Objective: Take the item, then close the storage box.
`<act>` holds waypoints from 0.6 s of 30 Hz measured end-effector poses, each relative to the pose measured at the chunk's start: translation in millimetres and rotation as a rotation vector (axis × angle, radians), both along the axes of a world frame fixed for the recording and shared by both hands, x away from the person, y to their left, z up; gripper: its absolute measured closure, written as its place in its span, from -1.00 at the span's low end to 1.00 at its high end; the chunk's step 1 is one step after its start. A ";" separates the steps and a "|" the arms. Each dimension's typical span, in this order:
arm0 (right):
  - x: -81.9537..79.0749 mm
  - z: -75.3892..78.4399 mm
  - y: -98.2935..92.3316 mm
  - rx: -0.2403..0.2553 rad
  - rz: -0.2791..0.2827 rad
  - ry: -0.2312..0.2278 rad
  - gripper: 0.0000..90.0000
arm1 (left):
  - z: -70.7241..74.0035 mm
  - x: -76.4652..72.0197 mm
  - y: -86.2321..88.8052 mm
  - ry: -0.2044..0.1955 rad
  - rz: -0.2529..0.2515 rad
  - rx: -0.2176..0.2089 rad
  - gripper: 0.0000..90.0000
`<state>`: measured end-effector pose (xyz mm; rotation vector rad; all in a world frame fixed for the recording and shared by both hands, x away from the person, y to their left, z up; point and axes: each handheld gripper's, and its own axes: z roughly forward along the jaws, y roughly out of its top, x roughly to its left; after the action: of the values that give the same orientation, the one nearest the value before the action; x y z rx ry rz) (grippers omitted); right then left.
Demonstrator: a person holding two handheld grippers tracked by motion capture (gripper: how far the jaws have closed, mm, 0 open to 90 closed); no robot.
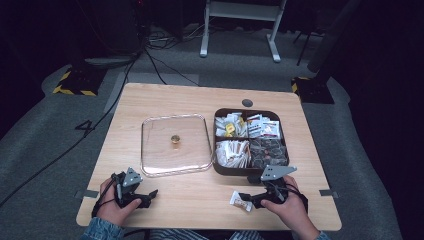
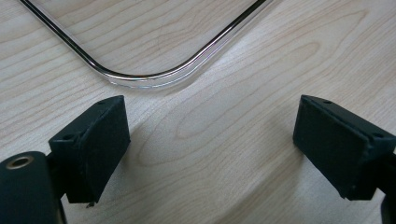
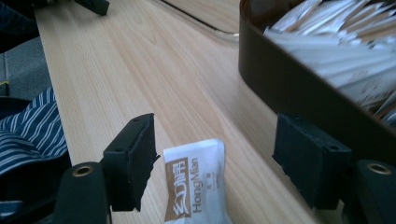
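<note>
A small white and brown sachet (image 1: pixel 241 201) printed "HongMian" (image 3: pixel 198 184) lies flat on the wooden table near its front edge. My right gripper (image 1: pixel 248 197) (image 3: pixel 217 161) is open, its jaws standing on either side of the sachet without touching it. A dark brown divided box (image 1: pixel 250 141) (image 3: pixel 299 84) filled with sachets and packets sits just beyond it. My left gripper (image 1: pixel 149 195) (image 2: pixel 212 144) is open over bare wood at the front left, close to a corner of the clear lid (image 2: pixel 149 77).
The clear square lid (image 1: pixel 175 144) with a small gold knob (image 1: pixel 175 138) lies flat left of the box. A dark round grommet (image 1: pixel 247 103) marks the table's far side. Cables cross the grey floor beyond. A striped garment (image 3: pixel 28 135) shows at the table's front edge.
</note>
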<state>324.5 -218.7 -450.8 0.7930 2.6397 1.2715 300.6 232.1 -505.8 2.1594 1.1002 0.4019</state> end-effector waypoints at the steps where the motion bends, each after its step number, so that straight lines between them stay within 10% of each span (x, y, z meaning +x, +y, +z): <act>1: 0.8 2.6 0.3 0.000 -0.002 -0.003 -0.33 | 0.0 0.0 0.0 0.000 0.000 0.000 -0.75; 18: 30.7 60.4 11.7 0.054 -0.057 -0.076 -0.38 | 0.2 1.8 -0.3 -0.001 -0.002 0.005 -0.76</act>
<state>355.2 -206.9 -390.4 0.8045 2.5154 1.3364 302.4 231.9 -505.6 2.1643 1.0973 0.4042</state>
